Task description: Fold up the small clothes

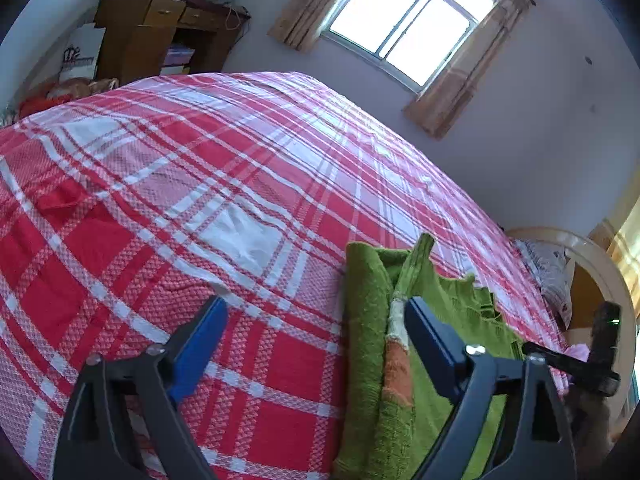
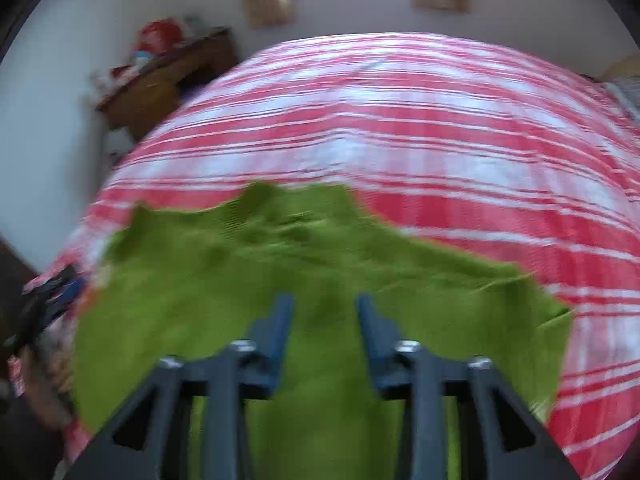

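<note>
A small green knitted garment with an orange and white patch lies spread on the near part of a red-and-white checked bedspread, its left edge rolled into a thick fold. The left gripper hovers over that edge with jaws spread wide and nothing between them — one blue finger over bare bedspread, the other over the garment. The right gripper hangs above the middle of the green cloth, jaws partly apart and gripping nothing — this view is blurred.
</note>
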Demonstrator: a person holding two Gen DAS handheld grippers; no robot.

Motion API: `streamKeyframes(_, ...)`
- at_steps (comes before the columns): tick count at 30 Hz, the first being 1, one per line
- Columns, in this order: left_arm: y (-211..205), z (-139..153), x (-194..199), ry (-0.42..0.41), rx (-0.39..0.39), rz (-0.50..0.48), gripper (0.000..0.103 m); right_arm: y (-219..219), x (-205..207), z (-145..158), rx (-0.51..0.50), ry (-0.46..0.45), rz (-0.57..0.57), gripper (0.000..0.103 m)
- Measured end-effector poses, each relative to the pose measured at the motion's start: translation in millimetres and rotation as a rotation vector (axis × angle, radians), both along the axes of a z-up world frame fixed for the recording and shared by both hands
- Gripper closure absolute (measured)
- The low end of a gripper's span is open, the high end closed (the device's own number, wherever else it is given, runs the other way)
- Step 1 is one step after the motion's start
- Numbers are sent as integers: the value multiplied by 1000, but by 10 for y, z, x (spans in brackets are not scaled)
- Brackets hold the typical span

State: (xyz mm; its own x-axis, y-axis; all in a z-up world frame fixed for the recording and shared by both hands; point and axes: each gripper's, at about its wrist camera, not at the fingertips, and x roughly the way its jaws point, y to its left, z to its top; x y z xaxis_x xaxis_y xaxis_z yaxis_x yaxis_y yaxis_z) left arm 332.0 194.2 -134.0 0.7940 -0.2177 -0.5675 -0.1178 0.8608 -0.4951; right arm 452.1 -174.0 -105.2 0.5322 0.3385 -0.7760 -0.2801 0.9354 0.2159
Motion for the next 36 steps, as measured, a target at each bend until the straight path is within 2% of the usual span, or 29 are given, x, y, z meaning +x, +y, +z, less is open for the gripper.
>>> streamKeyframes(3, 18, 4, -9, -5, -4, 0, 6, 310, -58, -196, -165, 77, 38, 70)
streamKeyframes(5, 46, -4, -20, -10, -18, 2, 6, 378, -12, -287, -202, 44, 23, 70)
streamKeyframes(10, 51, -15, -30, -13, -18, 3, 6, 293, 282, -319, -149, -18, -71, 71)
streamKeyframes(13, 102, -27, -62, -27, -47, 5, 6, 253, 195, -197, -115, -80, -103, 70)
streamKeyframes(15, 110, -23, -67, -32, -50, 5, 6, 132, 35, -76, -58, -126, -110, 70)
streamKeyframes(18, 107, -20, -68, -34, -54, 4, 5, -86, -223, -25, 19, -77, -83, 70)
streamKeyframes(21, 99, -14, -68, -34, -54, 4, 5, -308, -461, -52, -66, -86, -104, 70)
streamKeyframes(24, 95, -8, -68, -32, -50, 4, 5, -758, -573, -186, -109, -36, -215, 70)
streamKeyframes(26, 95, -5, -72, -33, -50, 5, 5, -1000, -602, -282, -88, -14, -275, 70)
streamKeyframes(29, 105, -9, -75, -31, -48, 10, 5, -1204, -713, -256, -31, -35, -339, 70)
streamKeyframes(32, 101, -10, -78, -27, -39, 17, 5, -1144, -804, -126, 1, -88, -339, 70)
streamKeyframes(36, 57, -4, -56, -5, 0, 26, 4, -700, -888, 40, 38, -135, -203, 70)
